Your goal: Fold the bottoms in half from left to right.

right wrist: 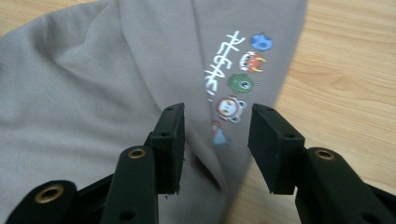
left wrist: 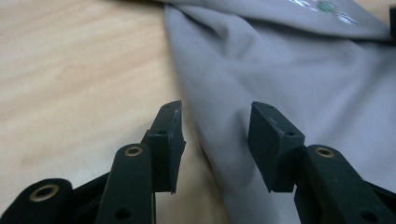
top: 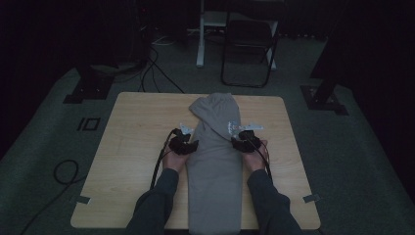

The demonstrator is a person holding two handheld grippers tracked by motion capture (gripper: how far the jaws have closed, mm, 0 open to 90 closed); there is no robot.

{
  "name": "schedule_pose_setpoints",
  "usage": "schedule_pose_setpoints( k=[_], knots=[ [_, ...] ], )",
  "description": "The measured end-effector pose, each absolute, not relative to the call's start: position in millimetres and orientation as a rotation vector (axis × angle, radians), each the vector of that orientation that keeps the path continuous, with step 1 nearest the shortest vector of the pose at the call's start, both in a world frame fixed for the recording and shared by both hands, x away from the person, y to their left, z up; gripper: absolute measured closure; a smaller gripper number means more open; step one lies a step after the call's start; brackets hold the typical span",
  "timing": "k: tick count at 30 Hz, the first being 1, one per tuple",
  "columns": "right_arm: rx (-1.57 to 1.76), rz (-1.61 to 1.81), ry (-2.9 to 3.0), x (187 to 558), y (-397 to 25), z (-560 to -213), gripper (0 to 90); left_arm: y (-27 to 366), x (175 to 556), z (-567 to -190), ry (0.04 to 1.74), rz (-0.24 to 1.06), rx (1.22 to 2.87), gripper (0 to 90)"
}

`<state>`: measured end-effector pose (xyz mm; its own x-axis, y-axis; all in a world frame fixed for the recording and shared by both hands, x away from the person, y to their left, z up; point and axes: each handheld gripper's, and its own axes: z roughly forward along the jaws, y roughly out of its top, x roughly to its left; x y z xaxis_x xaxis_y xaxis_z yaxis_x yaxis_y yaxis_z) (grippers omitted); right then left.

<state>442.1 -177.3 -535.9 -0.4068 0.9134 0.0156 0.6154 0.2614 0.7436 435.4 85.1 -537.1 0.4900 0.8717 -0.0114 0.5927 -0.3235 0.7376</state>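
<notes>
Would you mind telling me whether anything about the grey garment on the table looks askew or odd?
The grey garment hangs over the near edge of the table, and its far end is folded over at a slant. Otherwise nothing looks damaged. Both the left tool and the right tool are open at its edges.

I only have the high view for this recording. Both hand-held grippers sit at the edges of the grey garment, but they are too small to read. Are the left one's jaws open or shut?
Observer: Open. In the left gripper view the left hand-held gripper has its jaws apart, straddling the edge of the grey cotton garment where it meets the light wooden table; nothing is pinched.
Operator: And the right one?
Observer: The right hand-held gripper is open too, jaws apart over the garment's other edge.
Operator: What is the pale patch near it?
Observer: A print: white lettering beside a column of small coloured cartoon faces, lying between the jaws.
</notes>
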Motion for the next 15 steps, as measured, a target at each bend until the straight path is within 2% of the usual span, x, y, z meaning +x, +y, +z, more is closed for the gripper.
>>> schedule_pose_setpoints(
  k=[3, 8, 15],
  knots=[
    [1.382, 0.956, 2.145, 447, -171, -542, 55.1, 80, 446, -539, 1.210, 0.517, 2.066, 56.4],
    [1.414, 0.922, 2.148, 450, -171, -549, 55.4, 80, 449, -546, 1.244, 0.468, 2.076, 70.7],
    [1.389, 0.928, 2.164, 429, -170, -550, 54.0, 94, 424, -549, 1.243, 0.422, 2.039, 74.2]
  ],
)
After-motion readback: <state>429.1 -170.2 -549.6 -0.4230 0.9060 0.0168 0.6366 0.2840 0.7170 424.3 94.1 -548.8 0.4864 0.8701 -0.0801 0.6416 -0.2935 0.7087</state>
